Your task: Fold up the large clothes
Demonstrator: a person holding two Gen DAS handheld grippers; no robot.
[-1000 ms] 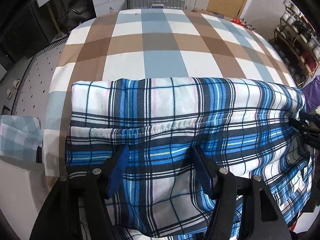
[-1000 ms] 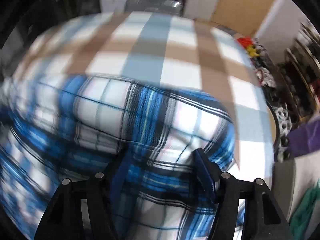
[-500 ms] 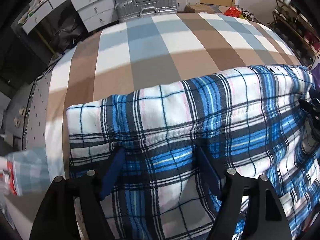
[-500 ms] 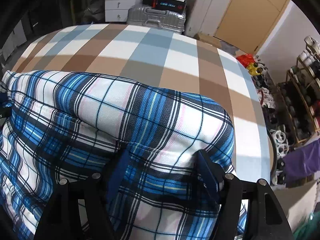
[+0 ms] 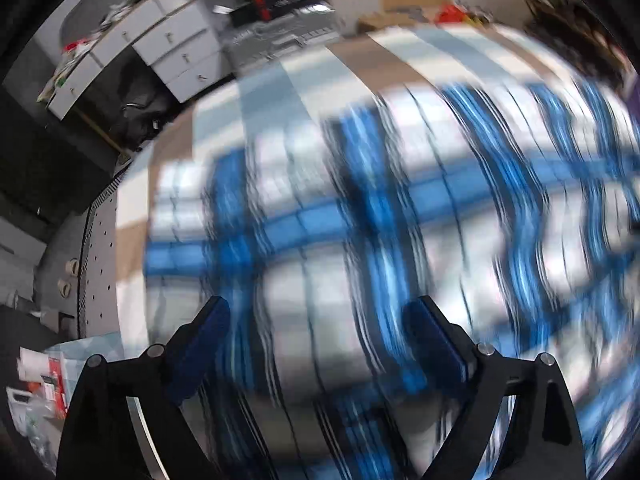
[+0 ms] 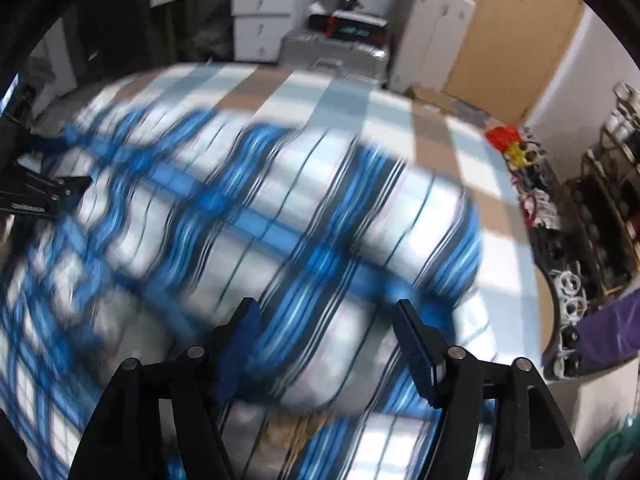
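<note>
A blue, white and black plaid garment [image 5: 400, 200] lies folded on a bed with a brown, blue and white checked cover [image 5: 360, 68]. Both views are blurred by motion. My left gripper [image 5: 320, 320] hangs over the garment's left part; its jaws are opening and stand wide, with cloth lying below and between them, not pinched. My right gripper [image 6: 326, 320] is over the right end of the garment [image 6: 240, 208], its fingers apart with a rounded fold of cloth between them. The left gripper's black frame [image 6: 40, 196] shows at the far left of the right wrist view.
A silver suitcase [image 6: 332, 52] and white drawers [image 5: 172, 52] stand beyond the bed's far end. Shoe shelves [image 6: 600, 220] and a purple cloth [image 6: 608, 328] are off the right side. A grey dotted mat [image 5: 96, 260] and a bag [image 5: 40, 380] lie off the left edge.
The left jaws have spread wider and that view has swung and rolled over the garment. The right view has shifted too; both are now smeared by motion.
</note>
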